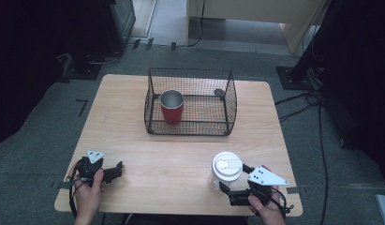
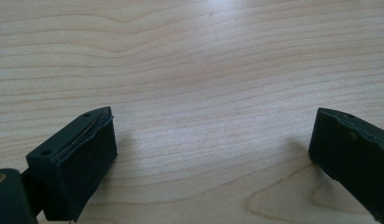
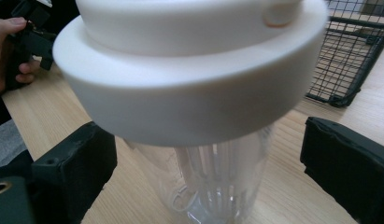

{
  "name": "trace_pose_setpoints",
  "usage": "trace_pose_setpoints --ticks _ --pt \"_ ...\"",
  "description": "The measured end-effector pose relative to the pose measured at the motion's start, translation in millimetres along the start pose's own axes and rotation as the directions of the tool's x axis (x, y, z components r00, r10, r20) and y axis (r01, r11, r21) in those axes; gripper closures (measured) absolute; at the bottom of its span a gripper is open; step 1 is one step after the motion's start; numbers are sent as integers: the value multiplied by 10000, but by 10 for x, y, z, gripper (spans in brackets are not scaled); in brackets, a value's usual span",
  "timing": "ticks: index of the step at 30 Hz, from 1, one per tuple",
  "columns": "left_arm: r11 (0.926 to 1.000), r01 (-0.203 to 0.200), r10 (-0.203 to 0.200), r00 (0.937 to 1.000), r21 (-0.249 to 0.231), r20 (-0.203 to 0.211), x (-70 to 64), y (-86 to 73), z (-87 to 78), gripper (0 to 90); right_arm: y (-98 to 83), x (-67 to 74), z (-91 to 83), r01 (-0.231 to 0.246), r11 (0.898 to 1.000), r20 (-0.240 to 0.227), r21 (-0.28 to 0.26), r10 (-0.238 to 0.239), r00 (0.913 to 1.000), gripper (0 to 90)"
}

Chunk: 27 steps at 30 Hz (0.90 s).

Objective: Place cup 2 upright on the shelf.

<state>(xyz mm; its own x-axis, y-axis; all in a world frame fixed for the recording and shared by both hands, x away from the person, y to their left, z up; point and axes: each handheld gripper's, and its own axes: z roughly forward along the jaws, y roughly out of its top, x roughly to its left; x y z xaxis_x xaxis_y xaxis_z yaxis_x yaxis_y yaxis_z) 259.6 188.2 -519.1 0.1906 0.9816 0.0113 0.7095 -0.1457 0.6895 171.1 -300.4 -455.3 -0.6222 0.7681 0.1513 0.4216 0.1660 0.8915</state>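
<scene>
**Near the table's front edge, jaws bracket a clear tumbler**

Nearer the person than the wire basket (image 1: 189, 101), toward its right end, a clear tumbler (image 1: 217, 179) with a white lid (image 1: 227, 166) stands upright on the wooden table (image 1: 181, 154). The right gripper (image 1: 233, 177) reaches it from the person's side; its jaws stand spread on either side of the glass body, and the pads do not press on it. Well left of the tumbler, the left gripper (image 1: 119, 169) rests low over bare wood, its jaws wide apart with nothing between. Inside the basket, at its left, stands a red cup (image 1: 172, 106).
</scene>
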Motion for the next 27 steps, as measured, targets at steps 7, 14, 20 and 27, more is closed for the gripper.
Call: trace_pose_setpoints --ticks 7,14,20,27 --pt "10000 3 -3 10000 2 3 0 0 0 14 -12 27 130 -26 10000 46 -27 26 10000 58" --pt "10000 -3 3 10000 0 2 0 0 0 14 -8 60 177 -57 9994 247 -329 65 9997 70" --pt "10000 -3 3 10000 4 0 0 0 0 14 -9 85 201 26 9993 388 -363 -11 9992 132" --pt "10000 -2 2 10000 2 1 0 0 0 14 -14 106 193 212 9977 678 -639 -169 9976 149"
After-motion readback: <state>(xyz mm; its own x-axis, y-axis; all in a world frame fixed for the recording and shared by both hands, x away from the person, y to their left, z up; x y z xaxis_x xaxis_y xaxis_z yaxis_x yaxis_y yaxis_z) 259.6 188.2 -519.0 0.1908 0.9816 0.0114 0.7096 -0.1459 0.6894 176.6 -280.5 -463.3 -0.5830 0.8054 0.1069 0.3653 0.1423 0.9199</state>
